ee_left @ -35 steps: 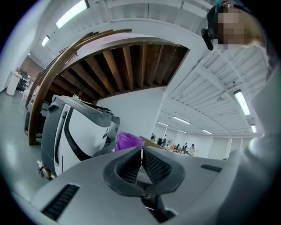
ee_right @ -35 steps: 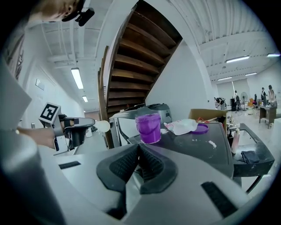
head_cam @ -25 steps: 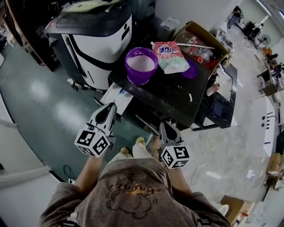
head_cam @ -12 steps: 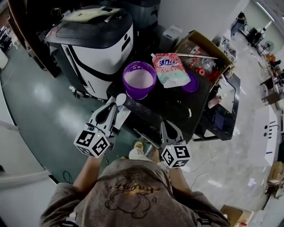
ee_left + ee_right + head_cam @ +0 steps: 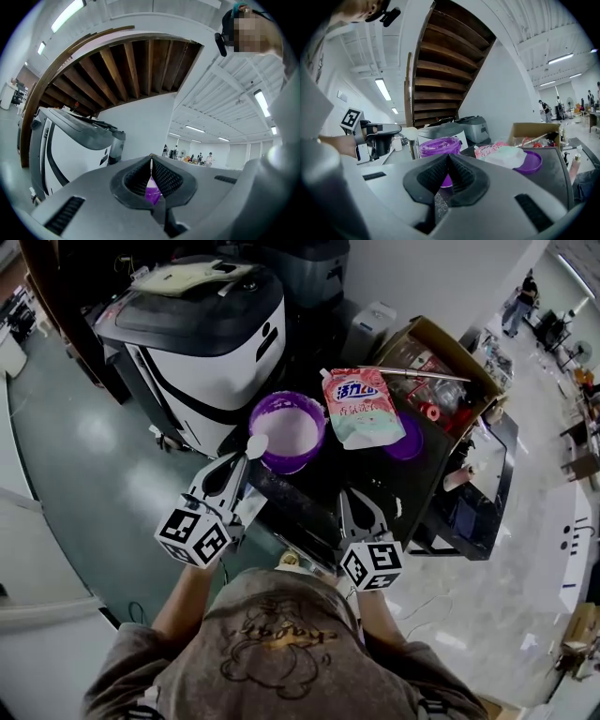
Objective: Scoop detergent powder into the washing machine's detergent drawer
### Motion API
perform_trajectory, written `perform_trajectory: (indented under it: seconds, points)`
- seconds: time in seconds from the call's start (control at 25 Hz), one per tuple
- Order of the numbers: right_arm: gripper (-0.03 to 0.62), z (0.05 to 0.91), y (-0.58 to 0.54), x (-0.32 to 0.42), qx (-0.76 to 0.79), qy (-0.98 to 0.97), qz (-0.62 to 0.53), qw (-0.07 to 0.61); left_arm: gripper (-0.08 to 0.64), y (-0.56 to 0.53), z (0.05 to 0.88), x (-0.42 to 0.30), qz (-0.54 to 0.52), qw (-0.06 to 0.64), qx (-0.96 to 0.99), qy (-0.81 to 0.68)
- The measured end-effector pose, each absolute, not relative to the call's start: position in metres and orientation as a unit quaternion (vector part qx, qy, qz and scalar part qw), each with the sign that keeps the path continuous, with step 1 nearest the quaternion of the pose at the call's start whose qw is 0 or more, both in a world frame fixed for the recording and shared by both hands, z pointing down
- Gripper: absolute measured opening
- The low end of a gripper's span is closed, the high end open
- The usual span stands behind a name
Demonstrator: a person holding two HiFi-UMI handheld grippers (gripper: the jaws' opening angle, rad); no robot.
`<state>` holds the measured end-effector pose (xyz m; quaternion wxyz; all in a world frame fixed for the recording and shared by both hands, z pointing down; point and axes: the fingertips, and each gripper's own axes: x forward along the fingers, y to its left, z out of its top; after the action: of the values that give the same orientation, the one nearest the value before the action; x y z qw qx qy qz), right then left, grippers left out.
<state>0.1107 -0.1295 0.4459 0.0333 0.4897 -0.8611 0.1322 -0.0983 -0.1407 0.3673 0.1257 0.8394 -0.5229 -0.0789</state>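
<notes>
Looking down from the head view, the left gripper (image 5: 234, 468) has its fingers clenched on a small white plastic spoon (image 5: 255, 443). The scoop end sits at the near rim of the round purple plastic tub (image 5: 287, 432) of white powder on the black table (image 5: 375, 474), probably ready to dip in. The right gripper (image 5: 349, 501) hangs in front of the tub, out of the way. A pink soft detergent bag (image 5: 361, 409) lies just right of the tub. The big white and black washing machine (image 5: 202, 334) stands behind and left of it.

In the left gripper view, the fingers (image 5: 161, 176) pinch the thin spoon handle tight, likely so it cannot wobble.

In the right gripper view, the fingers (image 5: 461, 180) are pressed together, holding nothing, with the tub straight ahead.
</notes>
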Motion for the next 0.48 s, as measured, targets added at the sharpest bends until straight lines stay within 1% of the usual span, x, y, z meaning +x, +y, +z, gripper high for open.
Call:
perform_trajectory:
  seconds: [0.48]
  points:
    - [0.003, 0.452, -0.167, 0.107, 0.483, -0.863, 0.143, 0.037, 0.025, -0.192, 0.37, -0.093, -0.049, 0.121, 0.846, -0.518]
